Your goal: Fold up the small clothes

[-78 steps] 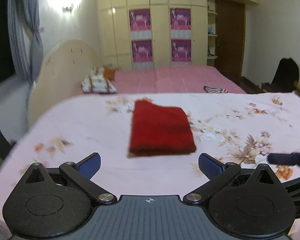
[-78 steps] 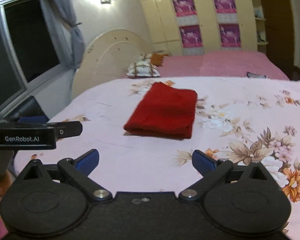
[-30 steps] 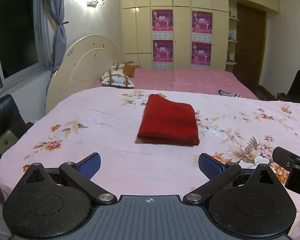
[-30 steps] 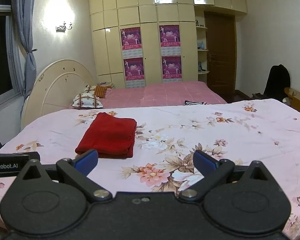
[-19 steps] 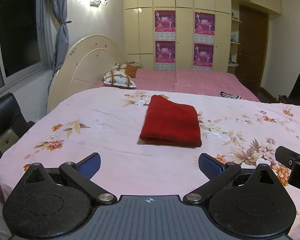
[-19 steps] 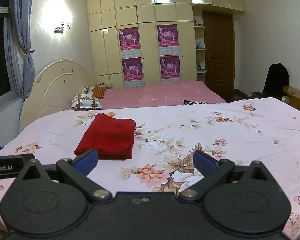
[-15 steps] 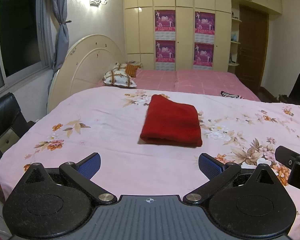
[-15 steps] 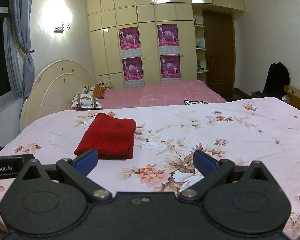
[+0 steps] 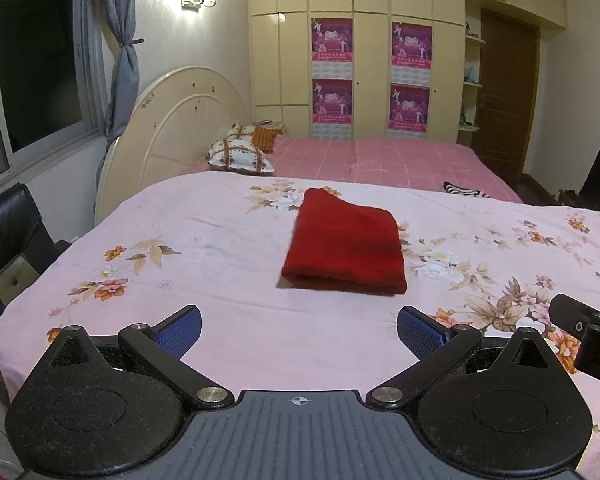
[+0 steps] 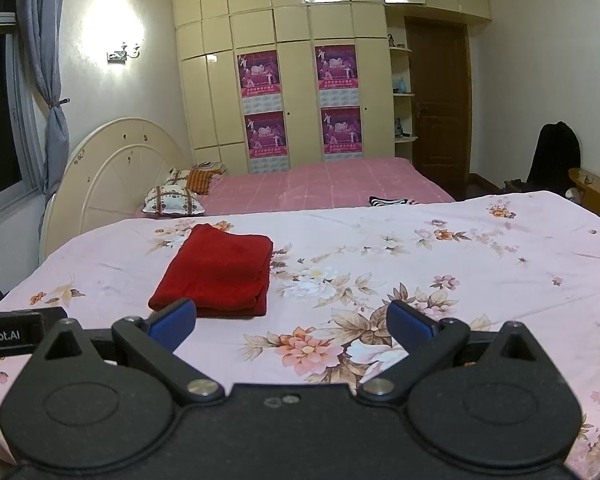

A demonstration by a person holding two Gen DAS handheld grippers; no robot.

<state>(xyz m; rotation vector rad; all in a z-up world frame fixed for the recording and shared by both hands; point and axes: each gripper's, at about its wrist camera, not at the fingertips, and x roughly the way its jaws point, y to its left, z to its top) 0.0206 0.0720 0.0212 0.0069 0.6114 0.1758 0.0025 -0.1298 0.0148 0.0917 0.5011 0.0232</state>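
Note:
A red cloth (image 9: 344,242) lies folded into a neat rectangle on the pink floral bedsheet (image 9: 204,248); it also shows in the right wrist view (image 10: 217,271). My left gripper (image 9: 299,330) is open and empty, held back from the cloth, near the bed's front edge. My right gripper (image 10: 291,322) is open and empty, to the right of the cloth and back from it. Part of the right gripper shows at the right edge of the left wrist view (image 9: 584,330).
A second bed with a pink cover (image 9: 380,160) and pillows (image 9: 240,154) lies behind. A round cream headboard (image 9: 172,128) stands at the left. A black chair (image 9: 8,232) stands left of the bed. A wardrobe (image 10: 300,92) and a door (image 10: 440,108) are at the back.
Both grippers have pulled back and risen from the folded cloth over the last seconds. In the last half second almost nothing has moved.

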